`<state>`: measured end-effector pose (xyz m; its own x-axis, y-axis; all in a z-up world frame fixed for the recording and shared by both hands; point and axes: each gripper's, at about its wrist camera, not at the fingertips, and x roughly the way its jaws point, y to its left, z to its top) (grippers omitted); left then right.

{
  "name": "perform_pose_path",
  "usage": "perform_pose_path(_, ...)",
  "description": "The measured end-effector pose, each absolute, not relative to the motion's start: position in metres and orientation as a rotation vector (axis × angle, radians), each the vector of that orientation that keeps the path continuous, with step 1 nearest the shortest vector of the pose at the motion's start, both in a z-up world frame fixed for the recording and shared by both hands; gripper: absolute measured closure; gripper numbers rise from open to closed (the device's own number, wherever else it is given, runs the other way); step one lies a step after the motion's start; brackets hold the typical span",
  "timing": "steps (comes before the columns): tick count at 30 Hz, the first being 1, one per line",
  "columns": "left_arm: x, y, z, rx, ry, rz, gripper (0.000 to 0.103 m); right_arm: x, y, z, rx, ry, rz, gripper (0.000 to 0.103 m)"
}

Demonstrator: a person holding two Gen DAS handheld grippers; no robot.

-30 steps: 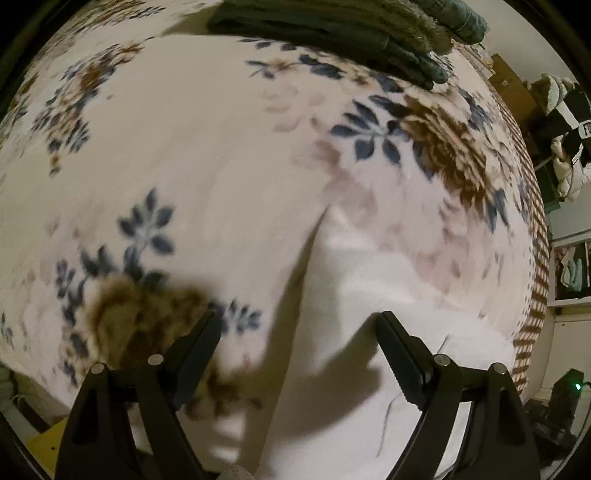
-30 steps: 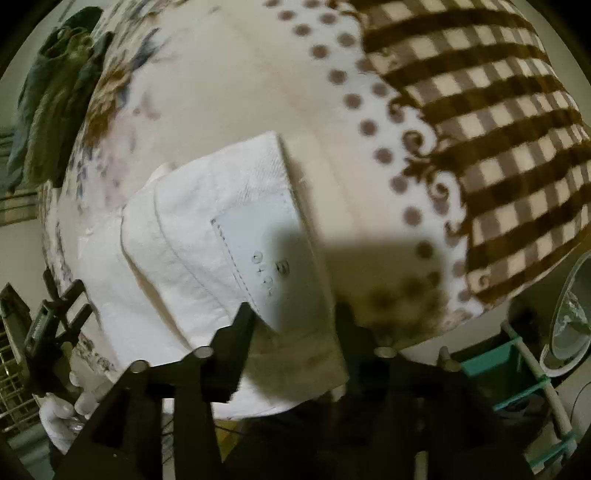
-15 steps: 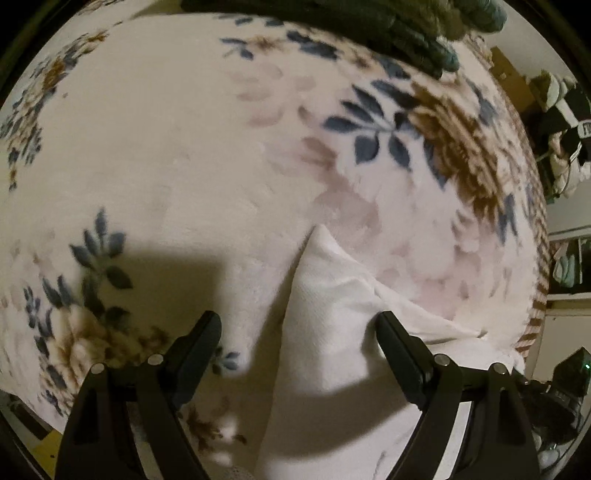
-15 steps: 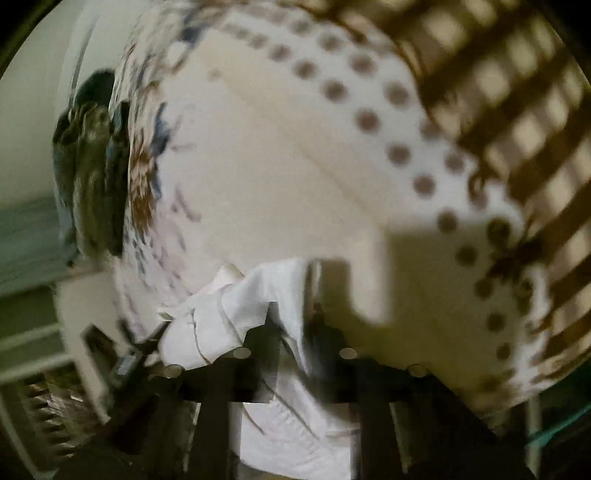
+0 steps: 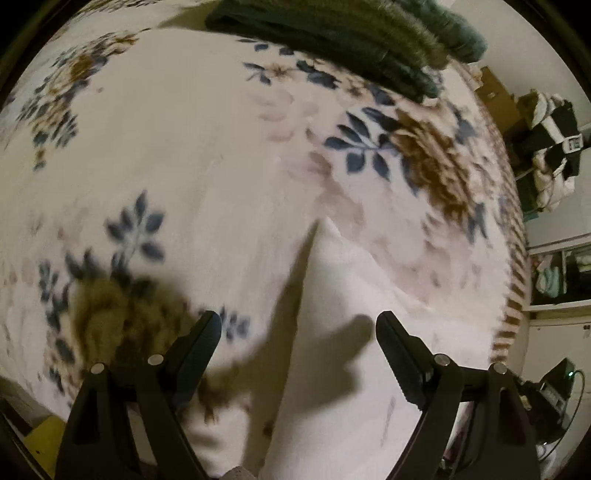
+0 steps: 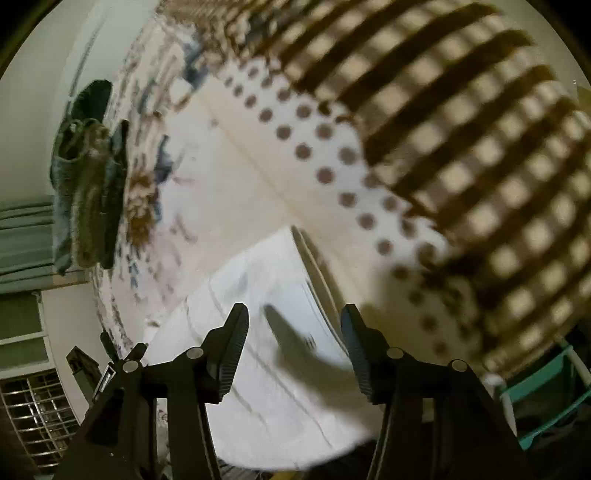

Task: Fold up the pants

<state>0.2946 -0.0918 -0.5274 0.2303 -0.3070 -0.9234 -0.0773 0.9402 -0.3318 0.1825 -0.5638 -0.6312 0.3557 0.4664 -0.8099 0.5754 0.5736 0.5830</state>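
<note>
White pants [image 5: 343, 332] lie folded on a floral blanket [image 5: 207, 177], their pointed corner toward the middle of the left wrist view. My left gripper [image 5: 298, 326] is open and empty just above the pants' left edge. In the right wrist view the pants [image 6: 266, 295] show seams and stitching near the bed's edge. My right gripper [image 6: 293, 314] is open and empty, hovering over them. The right view is blurred.
A stack of folded dark green clothes [image 5: 351, 33] lies at the far side of the bed, also visible in the right wrist view [image 6: 88, 173]. A brown checked and dotted blanket [image 6: 461, 129] covers the right part. Shelves and clutter [image 5: 546, 140] stand beyond the bed.
My right gripper, shut on the pants half a second ago, has opened and let them go. My left gripper stayed open and shifted slightly over the pants.
</note>
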Motion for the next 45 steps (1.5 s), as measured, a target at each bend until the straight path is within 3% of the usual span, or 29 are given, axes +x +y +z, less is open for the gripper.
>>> perform_pose_path(4,0.253,-0.090,-0.536,-0.388,1.393,-0.169,0.018,0.122,-0.551,-0.632,1.089,1.310,-0.114,0.044)
perform_pose_path(8,0.232,-0.100,-0.570,-0.425,1.477,-0.171,0.018,0.084,-0.522,-0.673,1.262,1.372,-0.092,0.044)
perform_pose_path(13,0.236,-0.104,-0.586,-0.425,1.481,-0.185,0.015,0.081,-0.485,-0.710,1.324,1.329,-0.034,0.043)
perform_pose_path(19,0.238,-0.109,-0.577,-0.350,1.467,-0.206,0.015,0.070,-0.496,-0.700,1.469,1.108,-0.137,0.043)
perform_pose_path(21,0.237,-0.105,-0.580,-0.360,1.471,-0.209,0.015,0.068,-0.496,-0.704,1.458,1.131,-0.194,0.076)
perform_pose_path(22,0.237,-0.105,-0.581,-0.368,1.476,-0.215,0.015,0.066,-0.494,-0.698,1.424,1.131,-0.216,0.082)
perform_pose_path(26,0.236,-0.109,-0.582,-0.333,1.470,-0.224,0.013,0.055,-0.490,-0.687,1.301,1.166,-0.251,0.085)
perform_pose_path(30,0.239,-0.107,-0.583,-0.365,1.480,-0.220,0.013,0.053,-0.492,-0.702,1.451,1.125,-0.163,0.071)
perform_pose_path(31,0.239,-0.106,-0.583,-0.374,1.478,-0.227,0.013,0.052,-0.498,-0.701,1.457,1.118,-0.132,0.055)
perform_pose_path(32,0.237,-0.103,-0.583,-0.378,1.475,-0.235,0.013,0.053,-0.496,-0.701,1.464,1.114,-0.100,0.046)
perform_pose_path(34,0.235,-0.102,-0.585,-0.406,1.466,-0.255,0.013,0.059,-0.487,-0.708,1.475,1.148,-0.039,0.039)
perform_pose_path(37,0.232,-0.098,-0.592,-0.461,1.466,-0.277,0.013,0.072,-0.466,-0.728,1.465,1.218,0.011,0.039)
perform_pose_path(40,0.234,-0.100,-0.597,-0.478,1.455,-0.296,0.008,0.084,-0.453,-0.732,1.451,1.171,0.064,0.024)
perform_pose_path(45,0.240,-0.102,-0.597,-0.468,1.443,-0.324,0.006,0.088,-0.447,-0.731,1.504,1.079,0.146,0.023)
